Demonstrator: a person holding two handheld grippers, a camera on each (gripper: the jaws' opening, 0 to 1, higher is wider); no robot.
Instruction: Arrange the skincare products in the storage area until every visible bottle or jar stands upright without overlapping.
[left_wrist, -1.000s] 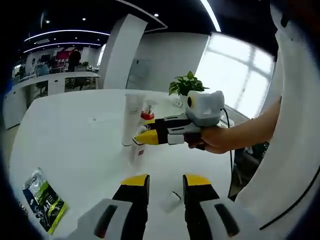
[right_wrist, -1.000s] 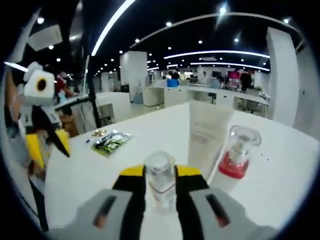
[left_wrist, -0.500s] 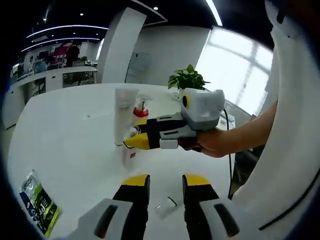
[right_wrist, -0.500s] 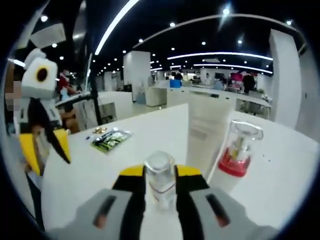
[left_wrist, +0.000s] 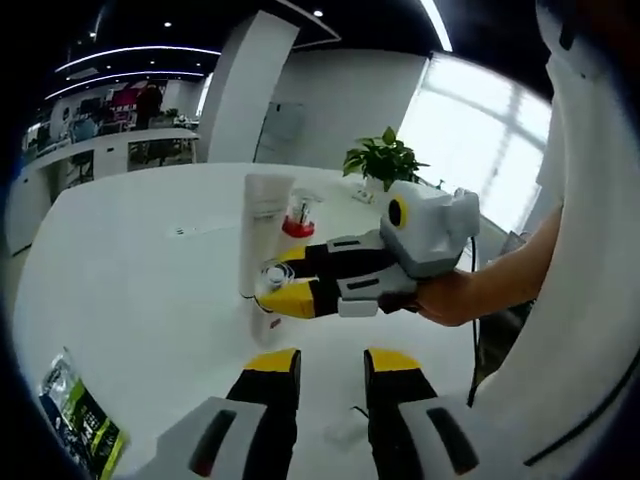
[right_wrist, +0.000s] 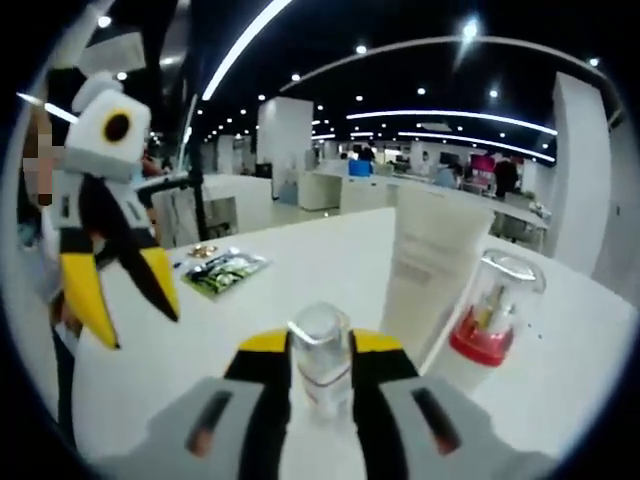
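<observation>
Skincare bottle (right_wrist: 320, 355), small and clear, sits upright clamped between the right tongs (right_wrist: 320, 372) just above the white tabletop (right_wrist: 250, 290), right beside a tall white tube (right_wrist: 425, 275) and a red-collared pump bottle (right_wrist: 490, 325), both standing. Left tongs (left_wrist: 318, 368) hang parted with nothing gripped, near a green sachet (left_wrist: 85, 420) lying flat.

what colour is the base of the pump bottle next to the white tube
Red, under a clear cap: the pump bottle shows best in the right gripper view.
</observation>
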